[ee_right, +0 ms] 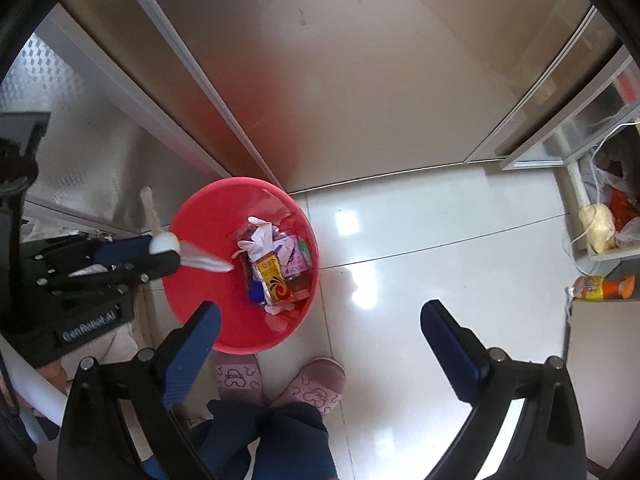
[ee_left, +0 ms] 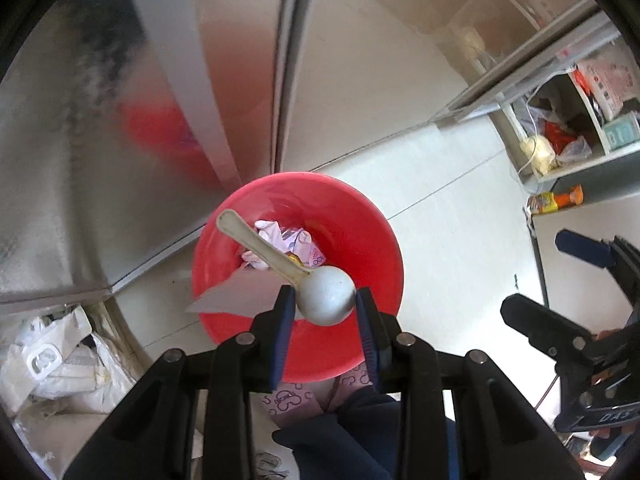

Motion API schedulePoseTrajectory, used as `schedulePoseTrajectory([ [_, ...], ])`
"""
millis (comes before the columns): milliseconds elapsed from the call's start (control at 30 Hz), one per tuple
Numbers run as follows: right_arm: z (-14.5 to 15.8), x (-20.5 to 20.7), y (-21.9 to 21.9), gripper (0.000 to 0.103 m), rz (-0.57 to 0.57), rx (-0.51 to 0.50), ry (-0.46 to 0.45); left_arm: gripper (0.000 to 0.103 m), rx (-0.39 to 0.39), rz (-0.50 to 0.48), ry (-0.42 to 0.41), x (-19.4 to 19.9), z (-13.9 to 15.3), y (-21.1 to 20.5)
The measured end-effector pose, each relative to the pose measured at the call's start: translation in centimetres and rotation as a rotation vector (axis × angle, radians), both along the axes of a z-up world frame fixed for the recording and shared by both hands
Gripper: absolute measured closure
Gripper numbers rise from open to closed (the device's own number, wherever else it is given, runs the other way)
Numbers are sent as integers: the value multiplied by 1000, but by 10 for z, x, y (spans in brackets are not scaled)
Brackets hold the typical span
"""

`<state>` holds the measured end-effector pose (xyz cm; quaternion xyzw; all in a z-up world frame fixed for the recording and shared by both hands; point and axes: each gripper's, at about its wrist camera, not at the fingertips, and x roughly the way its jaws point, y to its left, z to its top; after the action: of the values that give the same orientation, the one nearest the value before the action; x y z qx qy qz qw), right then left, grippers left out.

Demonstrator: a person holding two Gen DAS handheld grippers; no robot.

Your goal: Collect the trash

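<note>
so the left gripper (ee_left: 324, 304) is clamped narrow on a pale grey-white plastic spoon (ee_left: 326, 295), pads pinching the round bowl end from both sides, with the cream handle sticking up and away over the round red plastic basin (ee_left: 372, 216) on the glossy white tiled floor (ee_right: 440, 232). The spoon hangs right above the basin, not in it yet. There's also a thin white flat scrap (ee_left: 236, 298) poking out beside the bowl end, can't tell if it's pinched with the spoon or just stuck to it

The right gripper (ee_right: 320, 344) is spread wide with nothing between its fingers, hovering over the floor just beside the basin

Handling-wise I'd guess the spoon is super light and stiff, smooth and a bit slippery, and that rounded bowl is an awkward place to pinch, it could squirt out or swivel. The flat handle would be the safer grab. Doesn't matter much since it's trash, it only needs to fall in. The stuff already in there looks like soft crinkly wrappers and tissue, weightless, easy to crush

Count: one spoon, one basin, two grippers. Inside the basin one yellow-orange snack packet (ee_right: 272, 276), a crumpled white-and-purple wrapper bundle (ee_right: 264, 236) and a few small bits I can't separate, so maybe five or six pieces. One orange-and-yellow bottle (ee_right: 600, 287) lies on a ledge way off to the side, and two pink slippers (ee_right: 316, 380) sit by the basin
</note>
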<state>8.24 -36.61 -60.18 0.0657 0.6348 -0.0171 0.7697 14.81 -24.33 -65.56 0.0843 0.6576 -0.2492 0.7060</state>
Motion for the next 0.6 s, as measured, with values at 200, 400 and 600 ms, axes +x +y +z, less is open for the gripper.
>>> schedulePoseTrajectory([
  [200, -1, -1, 1, 3, 0, 5, 5, 73, 49, 14, -18, 8, -5, 0],
  [400, 2, -2, 6, 3, 1, 32, 11, 73, 51, -3, 18, 12, -6, 4],
  [600, 15, -2, 6, 3, -5, 24, 0, 63, 26, 6, 13, 11, 11, 9],
])
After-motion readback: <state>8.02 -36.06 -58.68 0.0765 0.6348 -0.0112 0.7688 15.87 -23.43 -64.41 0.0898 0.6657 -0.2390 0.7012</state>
